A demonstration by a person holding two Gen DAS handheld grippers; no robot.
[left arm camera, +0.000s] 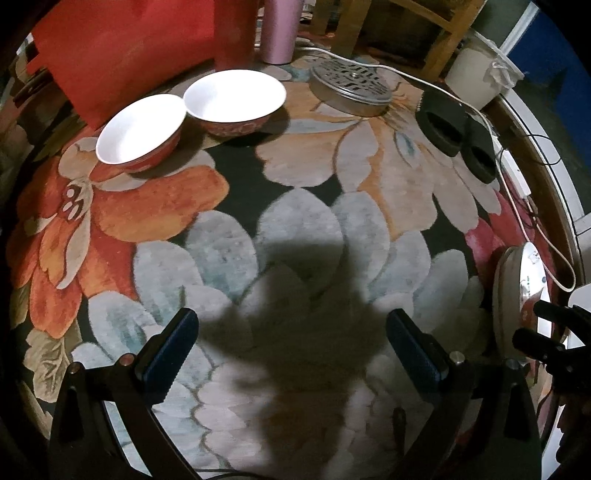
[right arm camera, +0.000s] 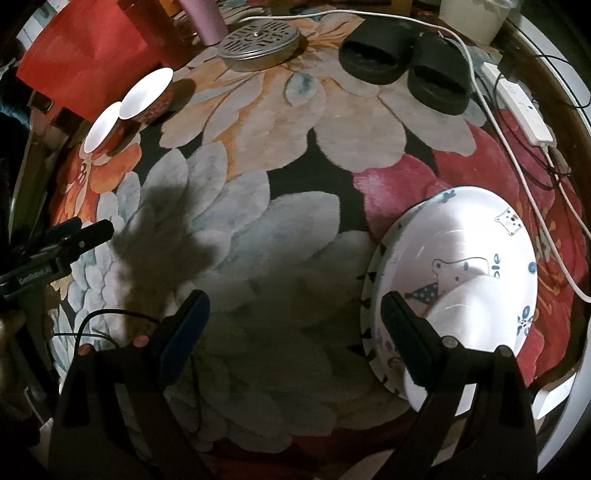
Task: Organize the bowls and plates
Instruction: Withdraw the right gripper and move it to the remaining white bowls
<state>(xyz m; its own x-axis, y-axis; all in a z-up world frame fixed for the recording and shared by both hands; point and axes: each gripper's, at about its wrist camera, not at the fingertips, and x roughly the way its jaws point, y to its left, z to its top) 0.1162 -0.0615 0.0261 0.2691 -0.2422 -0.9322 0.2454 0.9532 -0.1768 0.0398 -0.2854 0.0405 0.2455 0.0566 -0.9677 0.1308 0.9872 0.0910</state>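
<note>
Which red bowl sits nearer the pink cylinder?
The larger red bowl, right of the smaller red bowl in the left wrist view; the pink cylinder stands just behind it.

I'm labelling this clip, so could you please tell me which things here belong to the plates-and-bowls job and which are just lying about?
Job:
near bowl
far bowl
plates, stacked

Lying about:
slippers
metal tin
pink cup
red bag
power strip
white cable
bucket
rug

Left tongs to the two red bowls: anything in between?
Nothing visible. Only bare floral rug lies between the open left tongs and the two red bowls, which sit side by side. The metal tin and slippers are off to the right.
</note>
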